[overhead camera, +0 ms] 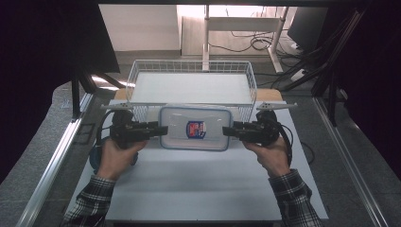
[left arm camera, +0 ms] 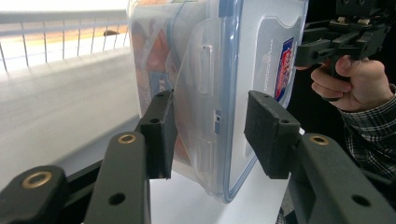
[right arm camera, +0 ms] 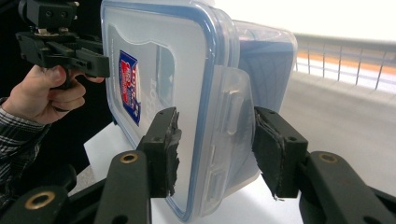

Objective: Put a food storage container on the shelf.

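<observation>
A clear plastic container (overhead camera: 195,127) with a blue-rimmed lid and a red-and-blue label hangs level between both grippers, just in front of the wire basket (overhead camera: 189,61). My left gripper (overhead camera: 163,130) is shut on the container's left end. My right gripper (overhead camera: 227,131) is shut on its right end. In the left gripper view the jaws (left arm camera: 210,135) clamp the container (left arm camera: 219,70) across its lid and latch flap, with the right gripper (left arm camera: 322,49) at the far end. In the right gripper view my jaws (right arm camera: 215,144) pinch the container (right arm camera: 154,60) the same way, and the left gripper (right arm camera: 88,58) holds the opposite end.
The white wire basket with a white liner stands at the back of the white tabletop (overhead camera: 189,189); its rail shows in both gripper views (left arm camera: 46,42) (right arm camera: 345,56). Metal frame rails run along both table sides. A blue object (overhead camera: 96,158) lies under the left hand.
</observation>
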A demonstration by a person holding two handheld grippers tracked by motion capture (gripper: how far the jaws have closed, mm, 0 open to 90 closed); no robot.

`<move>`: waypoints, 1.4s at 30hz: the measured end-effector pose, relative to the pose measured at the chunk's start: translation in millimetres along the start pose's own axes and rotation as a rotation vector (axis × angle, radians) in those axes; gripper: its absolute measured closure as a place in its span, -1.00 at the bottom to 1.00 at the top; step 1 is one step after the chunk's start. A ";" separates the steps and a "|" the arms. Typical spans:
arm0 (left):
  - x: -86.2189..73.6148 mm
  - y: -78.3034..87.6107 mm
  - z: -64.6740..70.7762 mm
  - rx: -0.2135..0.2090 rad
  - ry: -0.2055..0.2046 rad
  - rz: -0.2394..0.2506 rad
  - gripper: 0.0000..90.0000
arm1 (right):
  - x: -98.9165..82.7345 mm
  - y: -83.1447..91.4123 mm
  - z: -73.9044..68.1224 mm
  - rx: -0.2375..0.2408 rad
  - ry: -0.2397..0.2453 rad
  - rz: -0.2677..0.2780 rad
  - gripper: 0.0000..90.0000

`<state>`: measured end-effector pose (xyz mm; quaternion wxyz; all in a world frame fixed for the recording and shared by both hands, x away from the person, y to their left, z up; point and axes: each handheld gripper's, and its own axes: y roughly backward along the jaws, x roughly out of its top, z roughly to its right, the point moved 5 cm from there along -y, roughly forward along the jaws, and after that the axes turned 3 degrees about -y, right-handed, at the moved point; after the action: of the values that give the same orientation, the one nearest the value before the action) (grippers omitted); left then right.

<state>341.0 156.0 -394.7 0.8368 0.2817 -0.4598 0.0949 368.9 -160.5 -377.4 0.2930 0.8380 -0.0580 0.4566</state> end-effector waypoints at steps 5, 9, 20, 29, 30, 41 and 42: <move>20.0 2.7 -5.9 0.001 -0.001 0.008 0.20 | 16.6 -1.1 1.4 -0.004 -0.001 0.011 0.15; 37.6 5.8 -10.4 0.013 -0.004 0.005 0.20 | 31.7 -3.9 3.8 0.001 -0.007 0.014 0.15; 74.5 7.6 -25.9 0.002 0.006 0.021 0.19 | 78.6 -7.2 9.4 -0.015 0.010 0.018 0.15; 96.2 3.6 -39.8 -0.008 0.026 0.027 0.19 | 104.6 -10.3 17.3 -0.027 0.010 0.014 0.15; 98.6 1.9 -44.8 -0.008 0.030 0.025 0.19 | 108.0 -12.4 20.0 -0.029 0.006 0.009 0.15; 103.8 -6.1 -69.2 0.020 0.070 0.019 0.16 | 119.3 -36.0 39.7 -0.038 -0.027 0.003 0.13; 104.5 -6.6 -70.0 0.023 0.073 0.020 0.16 | 119.3 -36.0 39.7 -0.038 -0.027 0.003 0.13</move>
<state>452.3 179.2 -340.6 0.8487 0.2829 -0.4308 0.1188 479.8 -132.2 -314.1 0.3074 0.8383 -0.0719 0.4446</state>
